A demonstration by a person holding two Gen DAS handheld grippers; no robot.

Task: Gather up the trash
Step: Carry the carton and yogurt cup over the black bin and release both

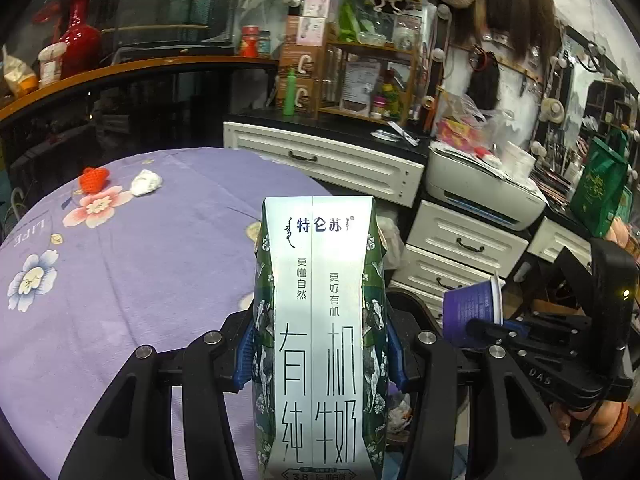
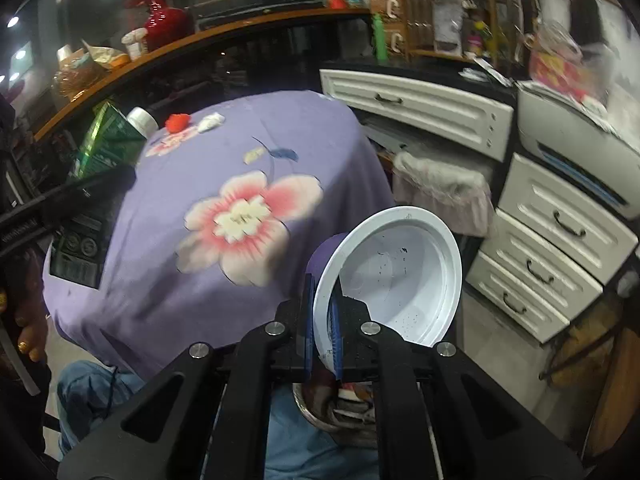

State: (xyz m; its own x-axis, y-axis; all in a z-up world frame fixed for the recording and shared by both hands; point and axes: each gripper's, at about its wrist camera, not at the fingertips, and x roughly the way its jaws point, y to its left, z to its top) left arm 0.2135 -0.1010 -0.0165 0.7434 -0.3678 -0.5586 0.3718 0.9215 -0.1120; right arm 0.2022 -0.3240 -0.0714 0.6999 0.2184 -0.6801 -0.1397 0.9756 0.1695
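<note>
- Left gripper (image 1: 320, 354): blue pads clamp a milk carton (image 1: 320, 320) by its two narrow sides; carton stands upright between the fingers, silver front panel facing the camera, held above the near edge of the table (image 1: 120, 280).
- Right gripper (image 2: 320, 336): jaws pinched tight on the rim of a cup (image 2: 388, 276); one pad inside the white wall, the other on the purple outside. Cup is tipped on its side, mouth toward the camera, inside white with a few dark specks.
- In the left view the cup (image 1: 474, 306) sits right of the carton, off the table edge, in front of the white drawers (image 1: 460, 248).
- In the right view the carton (image 2: 106, 148) shows at far left, white cap up.
- Table carries a purple floral cloth; at its far side lie a white crumpled wad (image 1: 147, 182) and, just beside it, a red crumpled piece (image 1: 94, 179), not touching.
- Below the right gripper: a bin (image 2: 340, 412) with scraps inside, partly hidden by the fingers.
</note>
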